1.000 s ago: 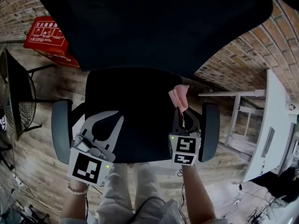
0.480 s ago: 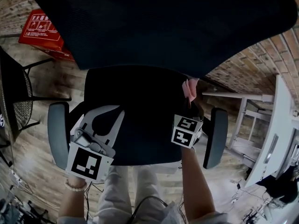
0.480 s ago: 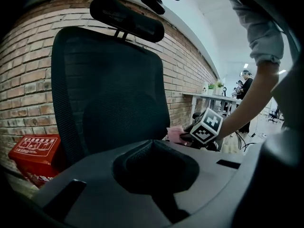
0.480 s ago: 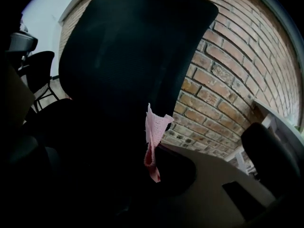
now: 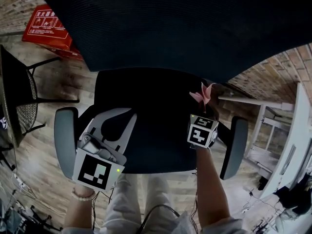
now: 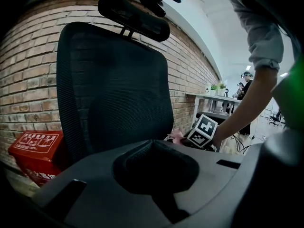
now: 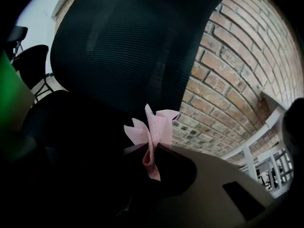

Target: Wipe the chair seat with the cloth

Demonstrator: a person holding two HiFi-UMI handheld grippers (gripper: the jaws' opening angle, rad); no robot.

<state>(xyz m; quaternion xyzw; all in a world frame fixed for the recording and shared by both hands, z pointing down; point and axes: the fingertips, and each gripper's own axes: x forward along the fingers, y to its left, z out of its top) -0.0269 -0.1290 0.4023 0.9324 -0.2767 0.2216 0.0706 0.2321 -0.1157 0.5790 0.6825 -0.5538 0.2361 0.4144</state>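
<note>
Red box: flat-faced, on the plank floor at far left; its print is too small to read.

Side chair: black perforated mesh on thin legs, cropped by the picture's left edge.

Left armrest: smooth grey pad with rounded ends.

Left gripper: pale grey plastic jaws over the front left corner of the chair seat. The tips are together with nothing between them. Contact with the fabric cannot be confirmed.

The seat is black and matte with rounded corners; its surface detail is lost in shadow.

Backrest: fine ribbed black mesh, covering the seat's rear edge from the head view.

Cloth: pale pink, thin, with a dimpled texture. It is bunched into a pleated fan standing above the jaw tips, and one fold hangs down between them. It sits by the seat's rear right corner, close under the backrest. Whether it touches the seat is not visible.

Right gripper: dark jaws clamped on the cloth.

Right armrest: grey pad, same form as the left.

Brick wall and a white desk are both cut off at the right.
</note>
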